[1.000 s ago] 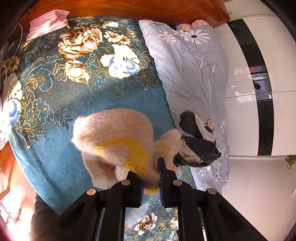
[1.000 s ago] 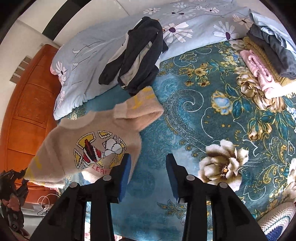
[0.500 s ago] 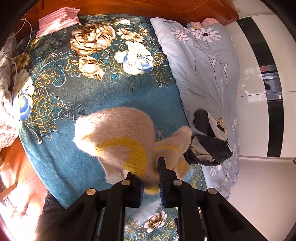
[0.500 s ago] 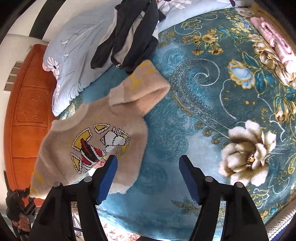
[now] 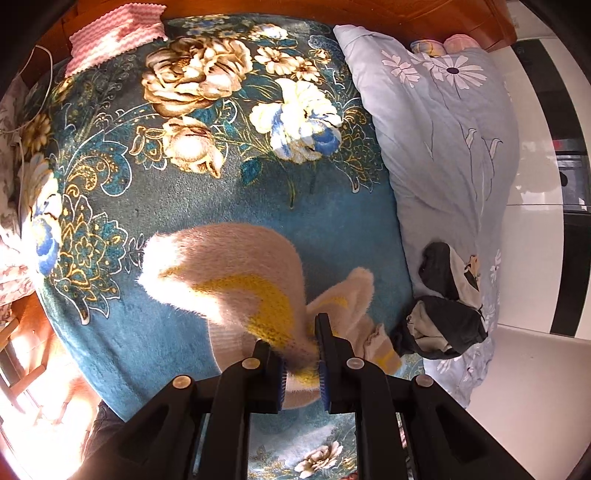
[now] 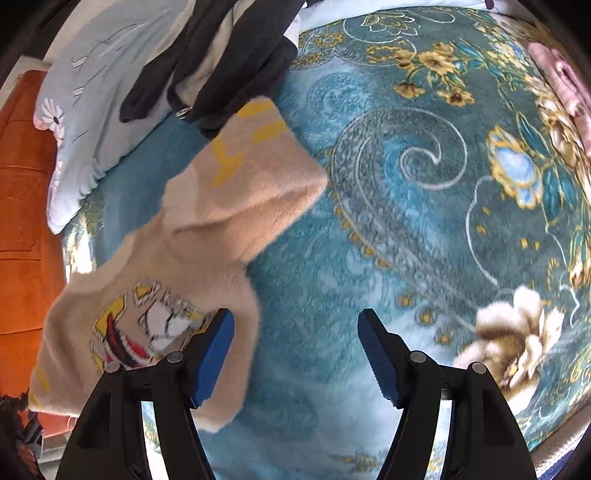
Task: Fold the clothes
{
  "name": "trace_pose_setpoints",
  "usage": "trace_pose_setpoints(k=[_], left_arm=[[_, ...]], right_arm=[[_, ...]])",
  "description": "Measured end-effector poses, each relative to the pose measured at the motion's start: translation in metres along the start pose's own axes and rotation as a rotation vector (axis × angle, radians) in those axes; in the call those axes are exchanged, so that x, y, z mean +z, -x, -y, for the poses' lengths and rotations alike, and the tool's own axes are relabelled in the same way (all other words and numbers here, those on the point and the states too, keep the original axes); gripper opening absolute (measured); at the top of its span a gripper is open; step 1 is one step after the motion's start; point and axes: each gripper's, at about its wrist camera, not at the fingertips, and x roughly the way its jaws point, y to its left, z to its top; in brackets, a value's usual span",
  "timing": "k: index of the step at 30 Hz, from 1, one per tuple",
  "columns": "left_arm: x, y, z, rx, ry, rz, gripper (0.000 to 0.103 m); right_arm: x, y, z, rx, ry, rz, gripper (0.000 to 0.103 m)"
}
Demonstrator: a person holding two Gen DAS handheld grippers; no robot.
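A fuzzy beige sweater [image 5: 229, 266] with yellow stripes hangs above the teal floral blanket [image 5: 177, 192], and my left gripper [image 5: 301, 360] is shut on its fabric. In the right wrist view the same sweater [image 6: 177, 280] shows a printed cartoon on its chest, with one sleeve [image 6: 251, 166] lying toward the dark clothes. My right gripper [image 6: 295, 354] is open wide just above the blanket [image 6: 406, 221], its left finger over the sweater's side edge, holding nothing.
A dark garment [image 5: 443, 314] lies crumpled on the pale blue quilt [image 5: 443, 147]; in the right wrist view the dark garment [image 6: 221, 55] is at the top. A pink towel [image 5: 114, 33] sits by the wooden headboard. Folded pink clothes [image 6: 565, 81] lie at the right.
My right gripper has opened wider and dropped closer to the blanket beside the sweater. The left gripper still holds the sweater and has shifted only a little.
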Motion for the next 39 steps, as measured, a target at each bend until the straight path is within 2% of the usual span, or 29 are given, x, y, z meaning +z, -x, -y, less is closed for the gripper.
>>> trace_pose_setpoints(k=[7,13,16,18,22,31,36,39], left_arm=[[0.024,-0.041,0.005,0.038,0.073,-0.020,0.015],[0.039,-0.058,0.011,0.055,0.116,-0.007,0.015],[0.052,-0.058,0.012,0.072,0.132,0.024,0.015],[0.059,-0.058,0.012,0.083,0.140,0.038,0.015],[0.067,-0.063,0.014,0.100,0.148,0.058,0.015],[0.065,-0.089,0.026,0.141,0.113,0.052,0.015],[0.065,-0.095,0.030,0.155,0.109,0.048,0.015],[0.066,-0.096,0.033,0.159,0.105,0.049,0.015]], right_arm=[[0.050,-0.033,0.009,-0.059,0.018,-0.022,0.071],[0.078,-0.056,0.008,-0.086,0.084,-0.019,0.069],[0.087,-0.060,0.004,-0.079,0.106,0.003,0.055],[0.091,-0.058,-0.001,-0.070,0.122,0.032,0.041],[0.097,-0.046,-0.016,-0.022,0.173,0.098,0.041],[0.070,-0.063,0.010,-0.107,0.217,0.056,0.041],[0.090,-0.060,0.011,-0.089,0.164,0.103,0.040],[0.106,-0.044,0.001,-0.044,0.133,0.172,0.040]])
